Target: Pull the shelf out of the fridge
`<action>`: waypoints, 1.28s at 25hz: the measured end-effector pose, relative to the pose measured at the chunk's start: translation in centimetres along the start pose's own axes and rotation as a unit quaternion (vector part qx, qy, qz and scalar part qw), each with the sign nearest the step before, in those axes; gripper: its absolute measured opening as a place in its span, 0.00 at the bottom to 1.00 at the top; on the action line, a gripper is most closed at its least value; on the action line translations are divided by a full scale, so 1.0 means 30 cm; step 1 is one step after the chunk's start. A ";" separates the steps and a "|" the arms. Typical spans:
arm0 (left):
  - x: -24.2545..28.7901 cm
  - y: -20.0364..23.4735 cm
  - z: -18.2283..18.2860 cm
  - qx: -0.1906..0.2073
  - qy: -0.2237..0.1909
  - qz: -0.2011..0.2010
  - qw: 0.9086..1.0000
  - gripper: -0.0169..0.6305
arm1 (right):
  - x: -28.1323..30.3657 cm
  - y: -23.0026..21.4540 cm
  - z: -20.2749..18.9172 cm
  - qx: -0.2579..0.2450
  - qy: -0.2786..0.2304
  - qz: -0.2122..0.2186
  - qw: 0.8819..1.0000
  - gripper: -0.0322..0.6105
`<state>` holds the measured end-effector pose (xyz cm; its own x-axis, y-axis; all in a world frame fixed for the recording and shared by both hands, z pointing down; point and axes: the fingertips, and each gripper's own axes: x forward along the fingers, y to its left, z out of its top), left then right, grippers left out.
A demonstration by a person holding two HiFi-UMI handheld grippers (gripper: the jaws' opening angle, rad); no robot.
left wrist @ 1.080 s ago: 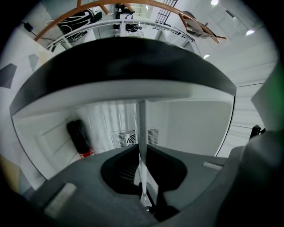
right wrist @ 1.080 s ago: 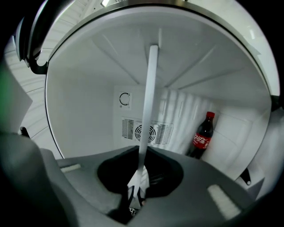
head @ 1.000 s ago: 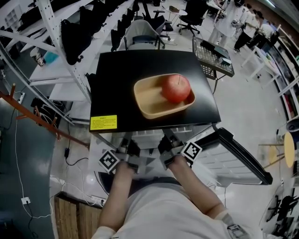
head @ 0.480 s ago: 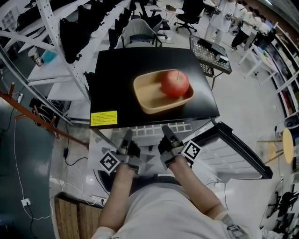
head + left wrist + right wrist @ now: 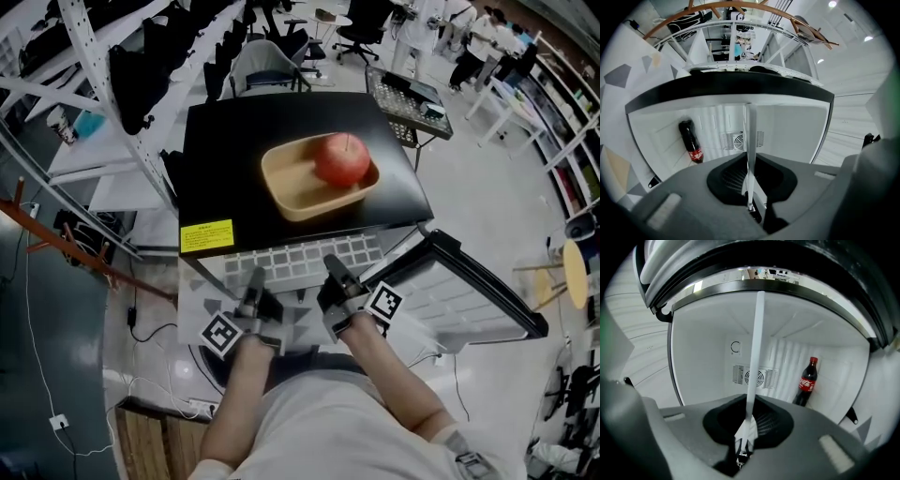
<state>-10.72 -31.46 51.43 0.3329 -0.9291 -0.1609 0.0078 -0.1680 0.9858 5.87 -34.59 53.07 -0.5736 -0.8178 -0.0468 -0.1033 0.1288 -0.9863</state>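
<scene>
Found shelf (image 5: pixel 305 258) partway out of fridge (image 5: pixel 281 141), front edge pinched by left tongs (image 5: pixel 255 279) & right tongs (image 5: pixel 334 267), both nearly closed on it. Judged risk: could jam w/ uneven pull, or slip thin grip & drop.

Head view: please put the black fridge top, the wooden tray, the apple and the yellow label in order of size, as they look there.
1. black fridge top
2. wooden tray
3. apple
4. yellow label

The apple and the label look about equally wide. The apple is taller, so it ranks higher, though only narrowly.
</scene>
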 end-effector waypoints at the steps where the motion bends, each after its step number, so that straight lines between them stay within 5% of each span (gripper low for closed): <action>1: -0.003 -0.002 -0.004 -0.002 0.002 -0.001 1.000 0.08 | -0.005 0.000 -0.001 0.001 -0.002 0.000 1.000 0.10; 15: -0.056 0.002 -0.033 -0.006 0.045 0.001 0.999 0.08 | -0.062 0.001 -0.024 0.016 -0.042 0.010 0.999 0.10; 32: -0.174 -0.005 -0.108 -0.009 0.021 -0.004 1.000 0.08 | -0.191 0.001 -0.078 0.027 -0.026 0.010 0.999 0.09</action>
<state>-9.40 -25.51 52.27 0.3716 -0.9132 -0.1675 0.0280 -0.1693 0.9852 7.26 -28.60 53.66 -0.5318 -0.8436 -0.0740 -0.0472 0.1167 -0.9920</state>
